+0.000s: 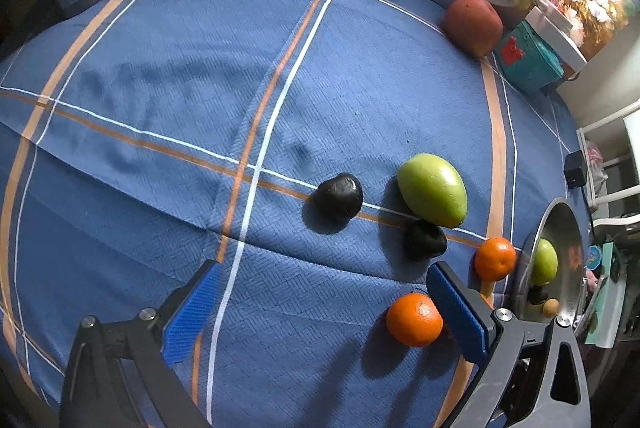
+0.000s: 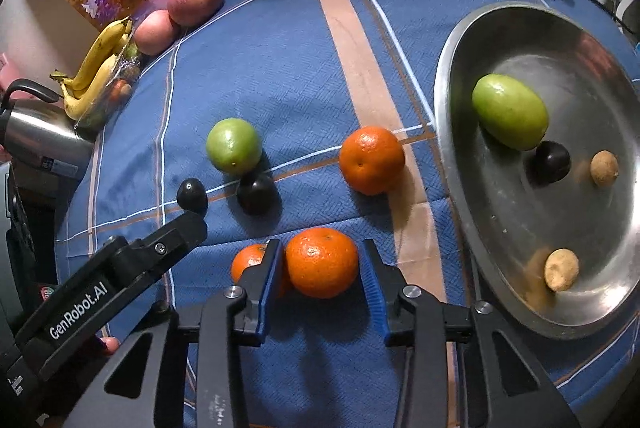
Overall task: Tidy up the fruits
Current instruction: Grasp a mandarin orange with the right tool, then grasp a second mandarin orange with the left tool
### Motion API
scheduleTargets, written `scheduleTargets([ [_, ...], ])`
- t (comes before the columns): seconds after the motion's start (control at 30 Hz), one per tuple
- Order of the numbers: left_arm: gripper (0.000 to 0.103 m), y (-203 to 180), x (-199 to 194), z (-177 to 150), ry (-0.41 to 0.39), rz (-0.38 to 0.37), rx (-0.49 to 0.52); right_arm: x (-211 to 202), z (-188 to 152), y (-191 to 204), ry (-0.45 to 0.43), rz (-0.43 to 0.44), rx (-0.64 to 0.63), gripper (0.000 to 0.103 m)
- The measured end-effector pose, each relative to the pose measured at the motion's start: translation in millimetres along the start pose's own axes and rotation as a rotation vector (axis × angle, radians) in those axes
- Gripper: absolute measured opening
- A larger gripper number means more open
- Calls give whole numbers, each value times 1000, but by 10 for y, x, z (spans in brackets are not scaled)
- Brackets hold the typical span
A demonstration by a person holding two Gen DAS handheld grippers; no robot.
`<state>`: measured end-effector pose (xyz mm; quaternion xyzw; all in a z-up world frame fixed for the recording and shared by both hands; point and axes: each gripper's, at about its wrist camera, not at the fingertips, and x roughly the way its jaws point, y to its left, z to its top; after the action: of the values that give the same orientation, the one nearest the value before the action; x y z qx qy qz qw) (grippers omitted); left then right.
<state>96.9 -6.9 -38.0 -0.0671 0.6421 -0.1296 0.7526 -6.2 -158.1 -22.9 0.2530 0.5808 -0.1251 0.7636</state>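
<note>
While my right gripper (image 2: 322, 268) points steeply down at the blue cloth (image 2: 280, 68), an orange (image 2: 322, 262) sits between its blue pads (image 2: 272, 280). The left pad touches the fruit's side; on the right a thin gap shows, so I cannot say the grip is firm. A second orange (image 2: 250, 260) lies just behind the left finger, touching the first. A third orange (image 2: 372, 160) rests farther out, near the rim of the steel bowl (image 2: 500, 212).

The bowl stands at the right, tilted in this view. It holds a green fruit (image 2: 510, 110), a dark plum (image 2: 552, 162) touching it, and two small tan fruits (image 2: 604, 168), one near the plum and one near the lower rim.

On the cloth, another green fruit (image 2: 234, 146) lies left of centre with a plum (image 2: 256, 192) touching it below and another plum (image 2: 192, 195) just beside, next to the tip of my left gripper.

My left gripper (image 1: 320, 312) hangs wide apart over the cloth, nothing between its pads. One orange (image 1: 414, 318) lies just inside its right finger.

At the far edge sit three red apples (image 2: 194, 2), bananas (image 2: 96, 68) on a wrapped tray, and a kettle (image 2: 40, 136).
</note>
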Motion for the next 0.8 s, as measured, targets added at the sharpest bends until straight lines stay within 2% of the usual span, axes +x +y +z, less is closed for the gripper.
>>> scheduleTargets([
  [0.1, 96, -48, 22, -5, 8, -3, 13, -41, 14, -4, -20, -86, -17, 40],
  [0.17, 93, -104, 39, -23, 14, -9, 24, -68, 16, -39, -27, -108, -14, 40],
  [0.33, 81, -212, 84, -61, 38, -47, 37, -125, 21, -112, -38, -112, -6, 40],
  [0.8, 59, -409, 185, -155, 85, -100, 64, -288, 49, -183, -81, -119, 8, 40],
])
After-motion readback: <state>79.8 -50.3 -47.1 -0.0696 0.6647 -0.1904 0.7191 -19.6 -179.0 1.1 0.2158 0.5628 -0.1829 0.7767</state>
